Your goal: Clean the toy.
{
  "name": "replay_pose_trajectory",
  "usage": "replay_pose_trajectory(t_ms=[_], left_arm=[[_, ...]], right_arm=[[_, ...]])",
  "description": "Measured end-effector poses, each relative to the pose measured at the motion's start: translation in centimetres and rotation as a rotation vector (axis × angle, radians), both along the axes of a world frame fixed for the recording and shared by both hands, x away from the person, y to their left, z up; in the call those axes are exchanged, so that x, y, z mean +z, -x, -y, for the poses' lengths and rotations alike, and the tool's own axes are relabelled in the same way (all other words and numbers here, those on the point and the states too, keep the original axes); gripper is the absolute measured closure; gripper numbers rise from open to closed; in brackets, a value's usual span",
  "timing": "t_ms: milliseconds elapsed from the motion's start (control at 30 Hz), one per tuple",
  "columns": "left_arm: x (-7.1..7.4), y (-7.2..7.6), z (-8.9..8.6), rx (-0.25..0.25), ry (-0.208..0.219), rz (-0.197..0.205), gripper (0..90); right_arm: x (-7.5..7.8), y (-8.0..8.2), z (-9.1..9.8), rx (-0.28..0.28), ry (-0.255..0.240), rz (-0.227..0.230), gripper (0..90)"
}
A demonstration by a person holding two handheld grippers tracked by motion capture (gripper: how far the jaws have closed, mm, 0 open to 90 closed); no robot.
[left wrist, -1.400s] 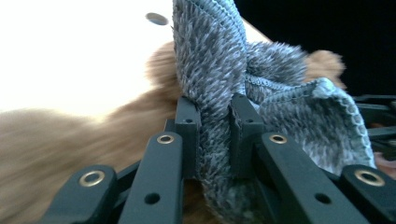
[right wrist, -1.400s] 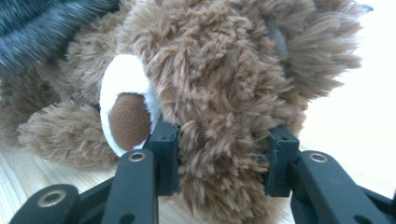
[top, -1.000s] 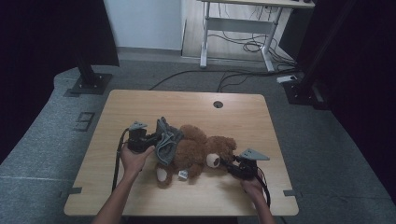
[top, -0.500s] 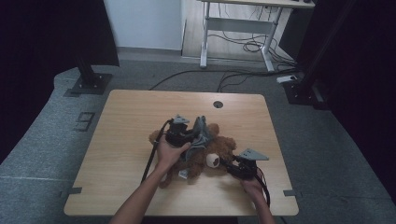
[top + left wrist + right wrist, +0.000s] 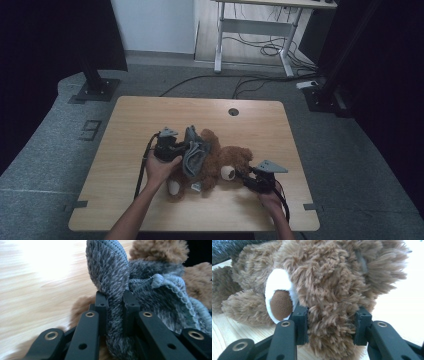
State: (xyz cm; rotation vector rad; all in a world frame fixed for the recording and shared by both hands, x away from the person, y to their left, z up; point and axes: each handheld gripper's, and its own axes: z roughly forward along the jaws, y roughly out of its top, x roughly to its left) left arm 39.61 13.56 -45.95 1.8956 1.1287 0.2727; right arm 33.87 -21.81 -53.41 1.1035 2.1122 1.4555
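Since half a second ago the left gripper (image 5: pixel 176 148) has swung back toward the person's left with the grey knitted garment (image 5: pixel 194 156), which had been lifted over the bear's middle and now hangs at the bear's side; the right gripper (image 5: pixel 248 178) has kept its place. Around both grippers the wooden table (image 5: pixel 150 112) lies bare: a broad stretch runs ahead of them to the far edge with its round cable hole (image 5: pixel 233 111), wide margins sit outside each hand, and only a narrow strip separates the hands from the near edge. Between the grippers lies the brown teddy bear (image 5: pixel 220 165), its head toward the right gripper, its feet below the left. In the right gripper view the jaws stand partly apart, pressed into the plush of the bear's head (image 5: pixel 329 290) beside the white muzzle (image 5: pixel 278 298). In the left gripper view the jaws are nearly together, pinching a fold of the garment (image 5: pixel 115 290).
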Motion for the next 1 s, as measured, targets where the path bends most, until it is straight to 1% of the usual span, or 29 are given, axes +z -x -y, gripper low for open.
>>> replay_pose_trajectory(t_ms=[167, 233, 300, 400, 500, 567, 600, 633, 667, 700, 800, 900, 967, 1000], left_arm=[[-0.9, 0.4, -2.9, 0.050, 0.000, -0.021, 77.7], [-1.5, 0.6, -3.8, 0.060, 0.009, -0.039, 77.7], [-2.1, 0.9, -4.5, 0.070, 0.018, -0.047, 77.7], [-2.3, 1.3, -5.2, 0.081, 0.015, -0.044, 77.8], [-2.1, 1.5, -5.8, 0.096, 0.008, -0.033, 77.8], [-1.7, 1.8, -6.1, 0.101, 0.021, -0.015, 77.9], [-1.4, 1.9, -6.1, 0.099, 0.038, -0.005, 77.9], [-1.0, 2.0, -6.1, 0.100, 0.052, 0.005, 77.9], [-1.0, 2.0, -6.1, 0.100, 0.052, 0.005, 78.0], [0.0, 2.2, -5.8, 0.091, 0.070, 0.034, 78.1], [1.5, 2.4, -4.7, 0.061, 0.097, 0.070, 78.2], [2.8, 2.4, -3.0, 0.021, 0.106, 0.089, 78.2], [3.3, 2.3, -1.5, -0.011, 0.105, 0.090, 78.2], [3.4, 2.1, -0.3, -0.031, 0.105, 0.083, 78.2]], right_arm=[[-0.1, 0.0, 0.0, -0.002, -0.004, 0.001, 57.6], [-0.1, 0.0, 0.0, -0.002, -0.005, 0.001, 57.6], [-0.1, 0.0, 0.0, -0.001, -0.007, 0.001, 57.7], [-0.1, 0.0, 0.0, -0.001, -0.005, 0.002, 57.7], [-0.1, 0.0, 0.0, -0.003, -0.005, 0.001, 57.7], [-0.1, 0.0, 0.0, -0.004, -0.008, 0.000, 57.7], [-0.1, 0.0, 0.0, -0.003, -0.009, -0.001, 57.6], [-0.1, 0.0, 0.0, -0.003, -0.010, -0.002, 57.6], [-0.1, 0.0, 0.0, -0.003, -0.010, -0.002, 57.6], [-0.2, -0.1, 0.1, -0.003, -0.014, -0.005, 57.6], [-0.2, -0.1, 0.1, -0.003, -0.013, -0.008, 57.6], [-0.2, -0.1, 0.2, -0.004, -0.017, -0.011, 57.6], [-0.2, -0.1, 0.1, -0.006, -0.018, -0.009, 57.6], [-0.2, -0.1, 0.1, -0.007, -0.019, -0.010, 57.7]])
